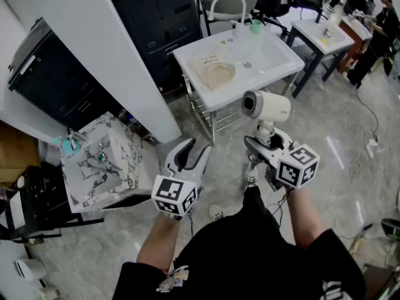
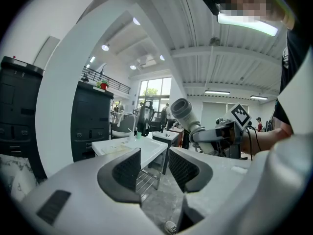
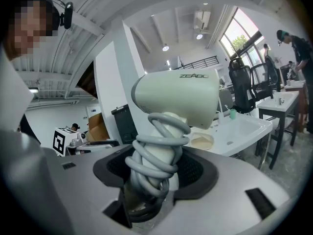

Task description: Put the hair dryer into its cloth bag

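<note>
A pale hair dryer (image 1: 267, 107) with its grey cord wound round the handle stands upright in my right gripper (image 1: 265, 144), which is shut on the handle. In the right gripper view the dryer (image 3: 176, 99) fills the middle, and the jaws of the gripper (image 3: 156, 173) clamp the wrapped handle. My left gripper (image 1: 189, 155) hangs to the left of it, open, with nothing between its fingers (image 2: 128, 169). The left gripper view has the dryer (image 2: 188, 114) at the right. A beige cloth bag (image 1: 215, 74) lies flat on the white basin table (image 1: 275, 61) ahead.
A white pillar (image 1: 94, 49) and black cabinets (image 1: 156, 11) stand to the left. A marbled white box (image 1: 100, 161) sits on the floor at the left. The basin table carries a faucet (image 1: 226, 2) and a green cup (image 1: 255, 25). Another white table (image 1: 325, 33) stands at the far right.
</note>
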Tool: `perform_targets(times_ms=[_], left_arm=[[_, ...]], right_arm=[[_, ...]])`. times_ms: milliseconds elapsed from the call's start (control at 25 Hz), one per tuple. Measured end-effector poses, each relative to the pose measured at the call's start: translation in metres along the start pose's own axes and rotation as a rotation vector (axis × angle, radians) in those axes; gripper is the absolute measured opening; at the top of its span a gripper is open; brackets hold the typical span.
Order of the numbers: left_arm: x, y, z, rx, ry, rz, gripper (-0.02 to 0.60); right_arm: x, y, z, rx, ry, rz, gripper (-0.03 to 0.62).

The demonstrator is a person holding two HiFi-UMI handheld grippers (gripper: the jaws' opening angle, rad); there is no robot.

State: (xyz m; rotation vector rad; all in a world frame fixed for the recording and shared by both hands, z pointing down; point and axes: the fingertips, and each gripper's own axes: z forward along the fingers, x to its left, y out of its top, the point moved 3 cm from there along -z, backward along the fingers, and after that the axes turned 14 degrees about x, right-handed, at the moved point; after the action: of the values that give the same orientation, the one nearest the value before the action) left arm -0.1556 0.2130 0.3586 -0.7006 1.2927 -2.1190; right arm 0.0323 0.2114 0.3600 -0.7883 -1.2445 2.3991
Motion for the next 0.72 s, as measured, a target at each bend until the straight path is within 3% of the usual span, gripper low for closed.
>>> perform_targets(times_ms=[720], left_arm=[[0.011,0.049,0.107,0.015,0.072,-0.023,0.181]], right_arm=[[-0.118,0.059,0.019,0.030,0.045,-0.045,0.250]])
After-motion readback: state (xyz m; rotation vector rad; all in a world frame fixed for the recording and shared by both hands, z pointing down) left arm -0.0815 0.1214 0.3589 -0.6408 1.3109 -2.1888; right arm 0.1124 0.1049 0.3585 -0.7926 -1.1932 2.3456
